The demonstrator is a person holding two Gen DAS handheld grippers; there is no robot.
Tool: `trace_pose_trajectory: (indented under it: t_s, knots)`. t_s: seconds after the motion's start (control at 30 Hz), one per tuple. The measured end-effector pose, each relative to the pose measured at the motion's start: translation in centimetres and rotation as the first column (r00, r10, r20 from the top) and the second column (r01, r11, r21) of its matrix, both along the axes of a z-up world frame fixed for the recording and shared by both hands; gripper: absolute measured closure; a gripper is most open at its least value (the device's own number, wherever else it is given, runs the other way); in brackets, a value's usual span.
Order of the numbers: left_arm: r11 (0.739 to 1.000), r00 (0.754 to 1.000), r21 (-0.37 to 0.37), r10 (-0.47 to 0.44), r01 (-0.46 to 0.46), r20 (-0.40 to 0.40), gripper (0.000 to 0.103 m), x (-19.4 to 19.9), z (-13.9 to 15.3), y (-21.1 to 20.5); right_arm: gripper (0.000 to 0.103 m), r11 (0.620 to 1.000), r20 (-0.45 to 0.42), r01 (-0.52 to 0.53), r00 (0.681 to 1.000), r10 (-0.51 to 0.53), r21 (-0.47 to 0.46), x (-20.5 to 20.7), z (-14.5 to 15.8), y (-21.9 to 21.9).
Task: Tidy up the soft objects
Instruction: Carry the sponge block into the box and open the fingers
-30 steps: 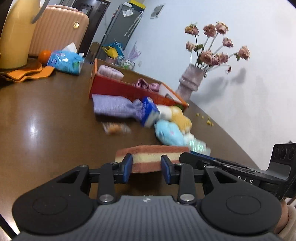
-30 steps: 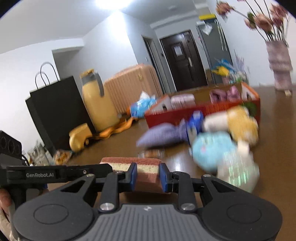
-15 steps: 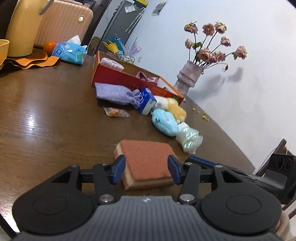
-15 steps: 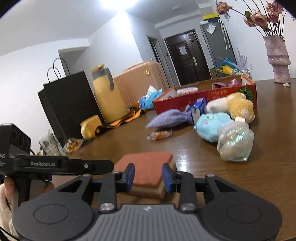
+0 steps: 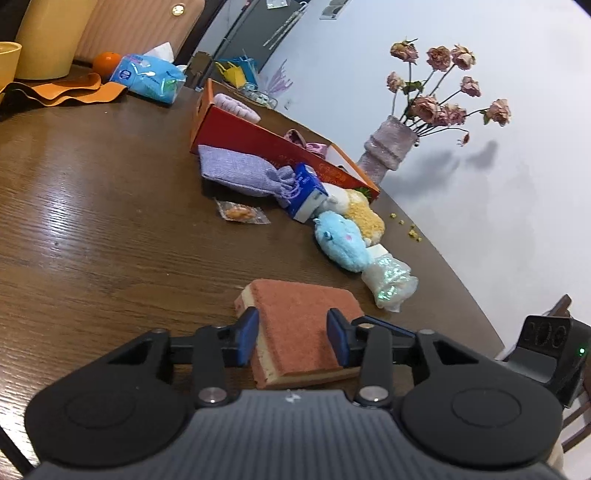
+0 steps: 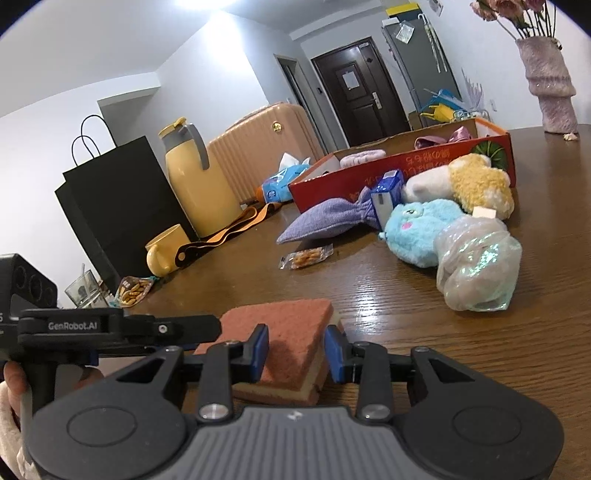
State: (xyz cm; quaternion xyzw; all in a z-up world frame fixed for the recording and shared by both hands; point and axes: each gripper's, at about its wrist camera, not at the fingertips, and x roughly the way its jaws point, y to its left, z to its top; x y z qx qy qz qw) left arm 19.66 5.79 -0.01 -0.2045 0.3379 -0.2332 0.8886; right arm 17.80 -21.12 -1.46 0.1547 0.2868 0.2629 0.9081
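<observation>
While my left tool (image 5: 291, 338) and right tool (image 6: 294, 350) straddled the sponge (image 5: 303, 328) unclenched on the tabletop (image 5: 92, 240), I judged gripping came next, then the red box (image 5: 266, 144).

both hand-held grippers have opened wider around the sponge (image 5: 299, 325).

Sponge (image 5: 299, 325): near edge is covered by the left gripper (image 5: 291, 338) body, and contact with the pads cannot be judged. Flowers (image 6: 517, 9): cut off by the top edge in the right wrist view. Box (image 6: 406, 168): lettering too small to be read, and the contents are largely hidden behind its wall.
</observation>
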Motion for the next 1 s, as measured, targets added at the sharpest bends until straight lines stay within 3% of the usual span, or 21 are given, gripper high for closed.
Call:
trace_pose_trajectory:
  t_s: [0.17, 0.3, 0.6, 0.83, 1.0]
  knots:
    - [1.000, 1.000, -0.018, 0.007, -0.007, 0.008, 0.071, 0.9, 0.7, 0.1, 0.078, 1.000, 0.012, 0.005, 1.000, -0.005, 0.006, 0.8, 0.6, -0.4]
    - [1.000, 0.998, -0.019, 0.010, -0.008, 0.068, 0.071, 3.0, 2.6, -0.4, 0.078, 1.000, 0.035, 0.015, 0.999, -0.016, 0.011, 2.7, 2.3, -0.8]
    - [0.999, 0.989, -0.022, 0.030, -0.027, 0.142, 0.071, 15.6, 8.2, -1.9, 0.078, 1.000, 0.146, 0.023, 0.989, -0.023, 0.001, 15.3, 8.7, -1.9]
    - [0.996, 0.995, 0.047, 0.072, -0.075, 0.064, 0.071, 26.5, 8.4, -2.9, 0.078, 0.999, 0.030, 0.023, 0.999, -0.024, 0.040, 28.3, 8.1, -2.2]
    - [0.982, 0.994, 0.156, 0.103, -0.106, 0.029, 0.071, 29.5, 6.4, -2.9, 0.079, 1.000, -0.080, -0.014, 0.997, 0.015, 0.013, 33.4, 5.2, -1.1]
